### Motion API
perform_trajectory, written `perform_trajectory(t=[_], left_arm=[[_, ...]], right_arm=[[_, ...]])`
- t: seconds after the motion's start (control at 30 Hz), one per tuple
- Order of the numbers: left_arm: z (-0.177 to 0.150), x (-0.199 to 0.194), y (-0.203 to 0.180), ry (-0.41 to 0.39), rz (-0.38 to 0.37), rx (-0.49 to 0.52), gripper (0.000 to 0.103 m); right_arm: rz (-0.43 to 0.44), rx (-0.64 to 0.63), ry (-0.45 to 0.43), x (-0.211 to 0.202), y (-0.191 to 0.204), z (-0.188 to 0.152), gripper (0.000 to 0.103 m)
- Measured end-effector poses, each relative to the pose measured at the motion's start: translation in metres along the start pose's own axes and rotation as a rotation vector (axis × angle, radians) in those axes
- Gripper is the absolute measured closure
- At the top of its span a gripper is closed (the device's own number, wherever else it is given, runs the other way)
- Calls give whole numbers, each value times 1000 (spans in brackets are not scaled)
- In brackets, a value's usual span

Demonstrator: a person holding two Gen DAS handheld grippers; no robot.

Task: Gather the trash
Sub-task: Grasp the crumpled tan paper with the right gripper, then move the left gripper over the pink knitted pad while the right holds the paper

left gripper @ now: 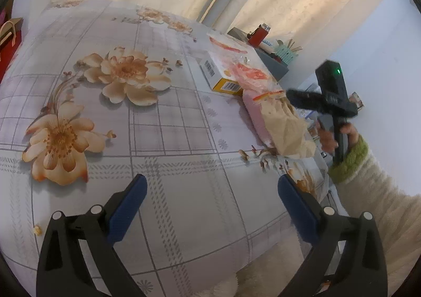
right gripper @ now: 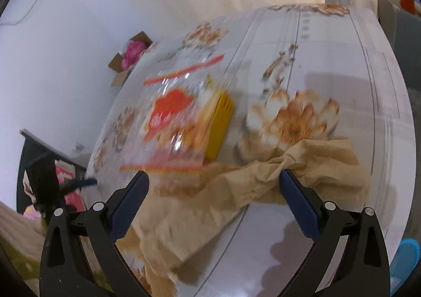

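Note:
A crumpled brown paper bag (left gripper: pixel 286 128) lies at the table's right edge, next to a pink pack (left gripper: pixel 254 115). Behind them a yellow-and-white box (left gripper: pixel 223 73) sits under a clear plastic wrapper with red print (left gripper: pixel 247 71). My left gripper (left gripper: pixel 210 194) is open and empty over the bare flowered tablecloth (left gripper: pixel 158 139). My right gripper (right gripper: pixel 214 186) is open, its jaws wide on either side of the brown paper bag (right gripper: pixel 236 191); the right fingertip (right gripper: pixel 286 178) touches the crumpled paper. The wrapper (right gripper: pixel 173 118) and box (right gripper: pixel 221 126) lie just beyond, blurred. The right gripper also shows in the left wrist view (left gripper: pixel 292 97).
A small crumb (left gripper: pixel 37 230) lies near the table's left front edge. A red container (left gripper: pixel 259 34), a green holder (left gripper: pixel 285 54) and a grey box stand past the far right corner. A cardboard box with pink contents (right gripper: pixel 131 55) sits on the floor. Curtains hang behind.

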State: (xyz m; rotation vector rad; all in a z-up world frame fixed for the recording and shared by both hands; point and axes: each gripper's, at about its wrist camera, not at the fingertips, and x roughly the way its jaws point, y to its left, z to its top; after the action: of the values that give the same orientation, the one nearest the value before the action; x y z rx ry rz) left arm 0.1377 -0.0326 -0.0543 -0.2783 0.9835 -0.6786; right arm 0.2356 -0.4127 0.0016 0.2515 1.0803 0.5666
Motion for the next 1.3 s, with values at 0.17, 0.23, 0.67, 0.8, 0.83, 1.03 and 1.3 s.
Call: perform_trajectory(t=[0.17,0.23,0.67,0.8,0.83,1.03,1.3], left_arm=[[0,0,-3,1,-11,-1,6],[-1,-2,-4,-3,-21,1,6],[-6,-17,4,-31,-8,-8,6],[-6,-19,10,-44,-3,-33,6],[-7,-20,11,-45,-4,-39,6],[-8,-23,11,-48,9,-29,6],[-8,-22,7,-42,5,-22,6]], right_arm=[[-73,-107,49,7,47,-24,8],[-117,-142,54,14,70,-31,8],[-326,15,-29,61,128,-46,8],[-333,85,-86,62,127,-55,8],[-339,89,-97,61,128,-58,8],[-285,147,-150,45,127,-75,46],[-253,164,-222,34,135,-87,89]])
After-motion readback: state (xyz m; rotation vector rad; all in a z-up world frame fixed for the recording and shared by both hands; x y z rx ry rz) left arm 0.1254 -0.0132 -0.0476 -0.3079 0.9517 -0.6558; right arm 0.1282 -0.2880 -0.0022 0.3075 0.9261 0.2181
